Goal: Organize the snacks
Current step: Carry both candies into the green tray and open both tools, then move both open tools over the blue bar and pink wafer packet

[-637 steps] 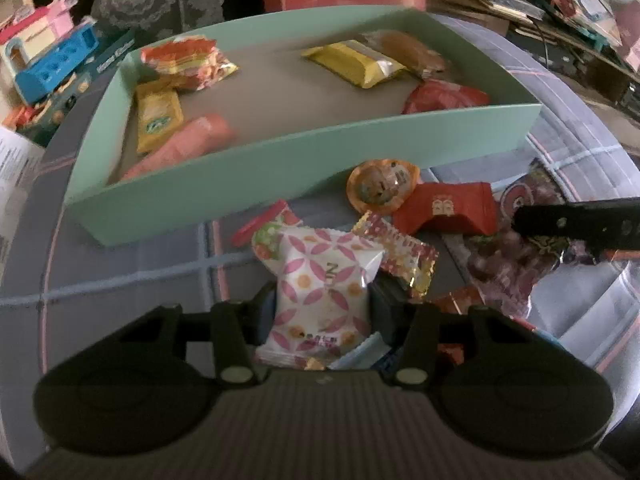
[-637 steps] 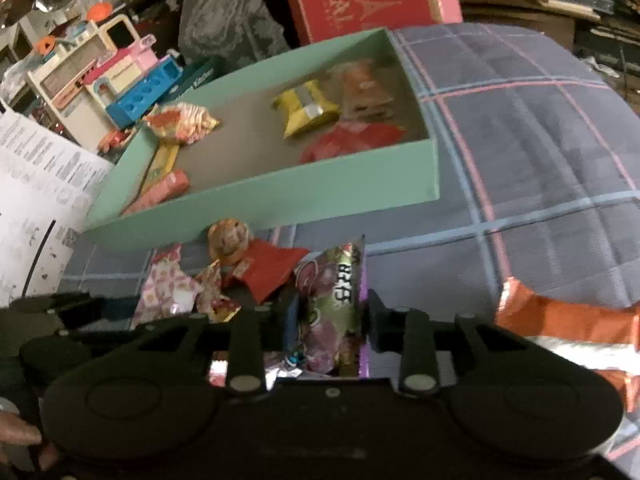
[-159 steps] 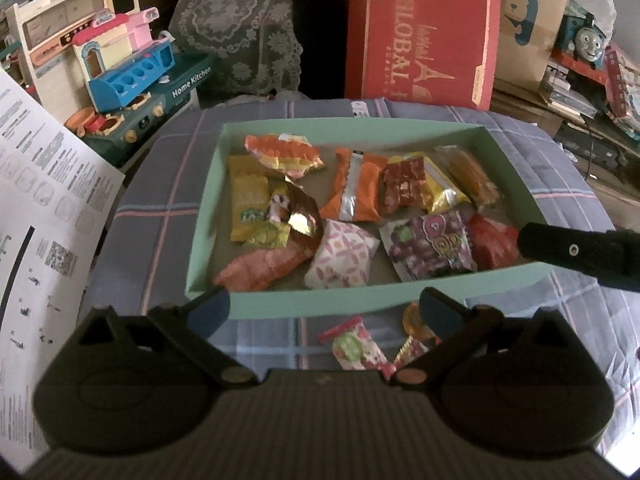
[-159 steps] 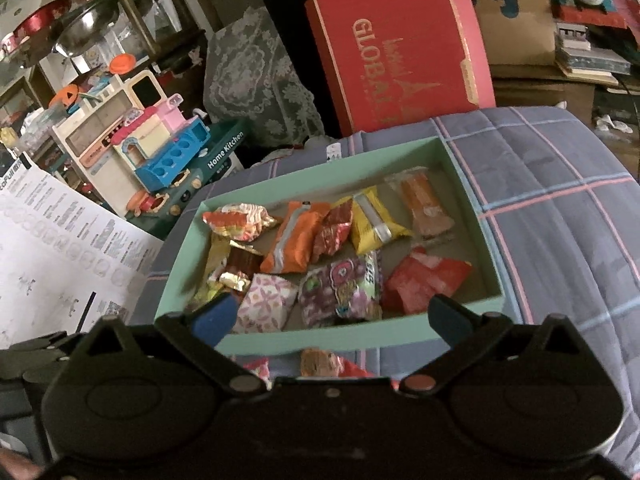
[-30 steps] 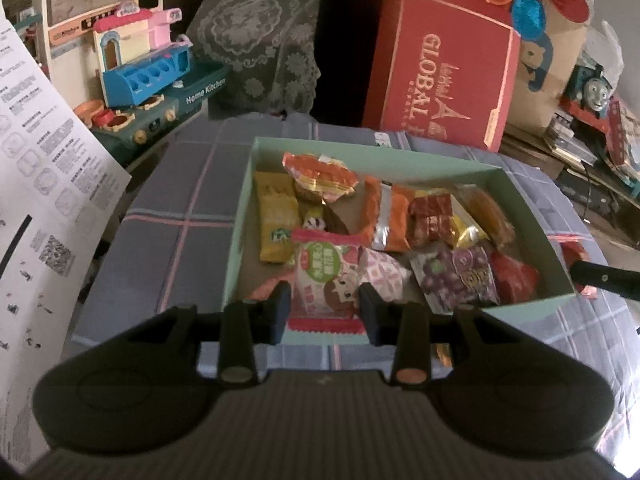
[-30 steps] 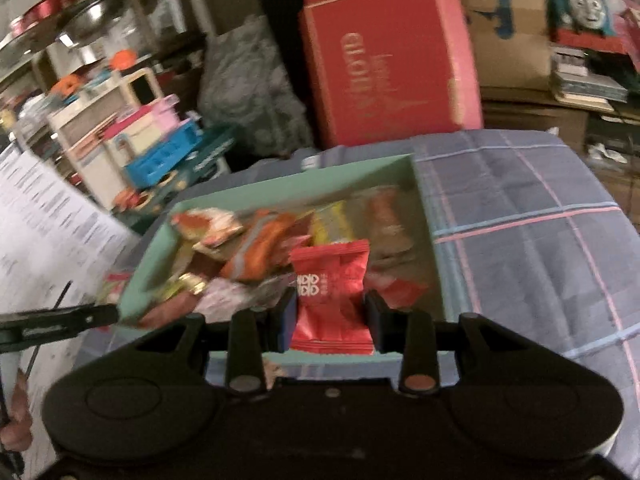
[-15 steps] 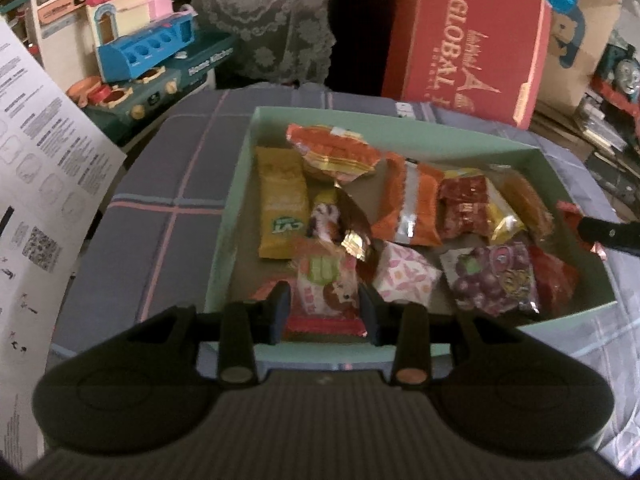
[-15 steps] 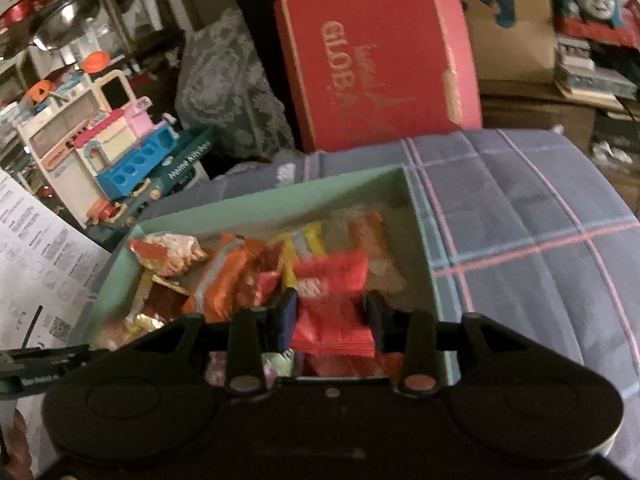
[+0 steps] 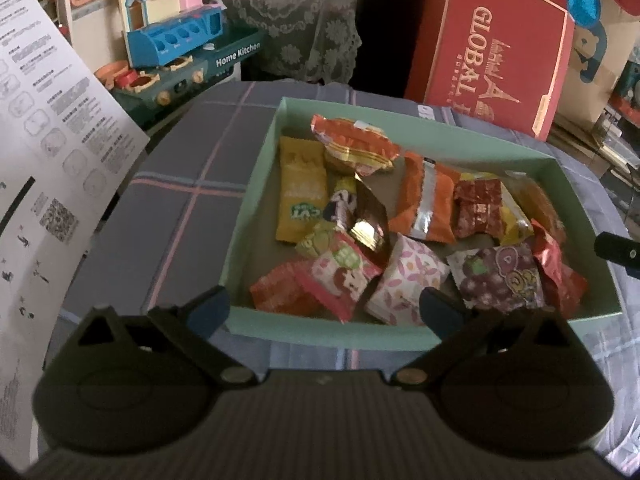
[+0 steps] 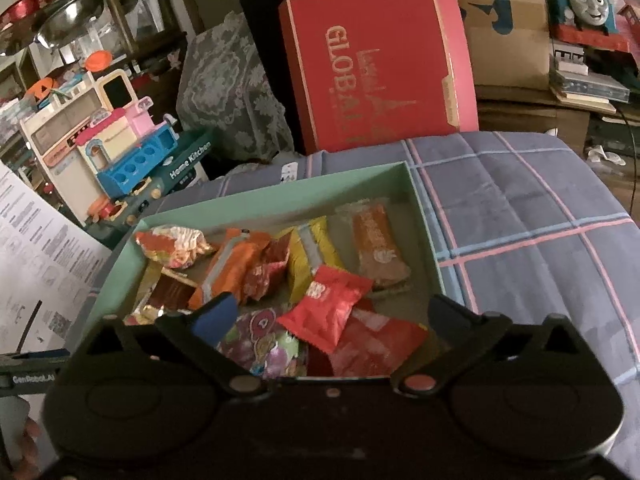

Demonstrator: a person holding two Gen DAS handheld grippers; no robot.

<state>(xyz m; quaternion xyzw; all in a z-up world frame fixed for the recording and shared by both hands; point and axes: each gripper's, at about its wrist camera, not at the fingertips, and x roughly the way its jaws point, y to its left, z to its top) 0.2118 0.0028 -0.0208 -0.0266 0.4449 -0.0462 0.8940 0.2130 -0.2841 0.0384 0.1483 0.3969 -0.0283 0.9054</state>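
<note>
1. A plaid blue-grey cloth [image 10: 520, 216] was seen covering the surface; its near part was hidden behind both gripper bodies, and its edges were cut off by the fisheye rim.
2. A red box lettered "GLOBAL" [image 9: 488, 48] was stood behind the cloth; its lower lettering could not be made out in the dim light.
3. A mint-green tray [image 9: 256, 184] was laid on the cloth, its near wall partly covered by the gripper fingers in both views.
4. A white printed sheet [image 9: 44, 128] was seen at the left, cut off by the frame; its small print could not be read.
5. The left gripper [image 9: 324, 308] was held just before the tray's near wall with its fingers spread wide and nothing between them.
6. The right gripper [image 10: 332, 316] was held over the tray's near right part, likewise spread apart and empty.
7. The snacks were all found inside the tray, overlapped so that several were half hidden.
8. An orange packet with a silver stripe [image 9: 430, 196] was lain near the middle.
9. A yellow packet [image 9: 302, 188] was placed along the left wall.
10. A purple grape packet [image 9: 500, 280] was seen at the near right, partly covering a red wrapper beneath.
11. A pink strawberry packet [image 9: 340, 276] was lain at the near left, tilted over an orange-red one.
12. A small red packet [image 10: 328, 304] was rested on top of other wrappers near the right wall.
</note>
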